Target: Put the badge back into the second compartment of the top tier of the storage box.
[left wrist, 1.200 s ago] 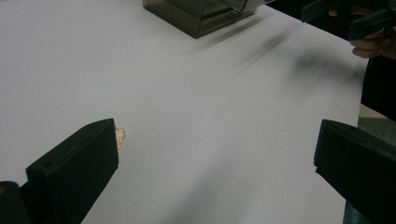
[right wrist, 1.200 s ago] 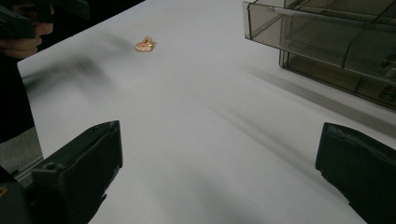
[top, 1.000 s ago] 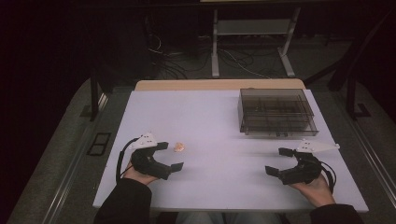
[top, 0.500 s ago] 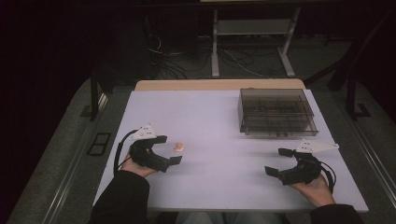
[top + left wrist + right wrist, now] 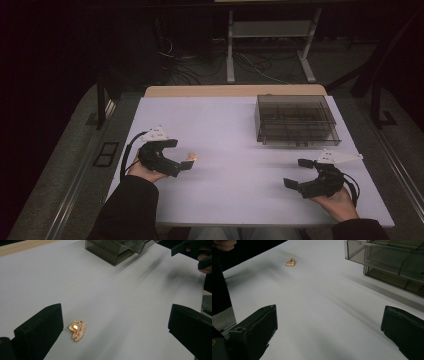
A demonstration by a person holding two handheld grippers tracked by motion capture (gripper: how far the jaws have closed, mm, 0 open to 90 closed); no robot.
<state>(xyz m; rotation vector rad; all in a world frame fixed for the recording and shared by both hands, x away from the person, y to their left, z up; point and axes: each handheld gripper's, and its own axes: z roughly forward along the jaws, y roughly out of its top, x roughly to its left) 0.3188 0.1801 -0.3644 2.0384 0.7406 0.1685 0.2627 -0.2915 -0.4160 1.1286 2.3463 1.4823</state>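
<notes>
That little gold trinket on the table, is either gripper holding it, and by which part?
Nothing is held. The gold trinket lies on the table between the open jaws of the left gripper, untouched. The right gripper is open too.

Bare tabletop (image 5: pixel 235 145) is lying wide between the two hands, giving free passage across the middle. The smoky plastic box (image 5: pixel 296 120) is blocking the far right corner, and a small gold clip (image 5: pixel 77 330) is sitting just inside the left hand-held gripper (image 5: pixel 182 154).
</notes>
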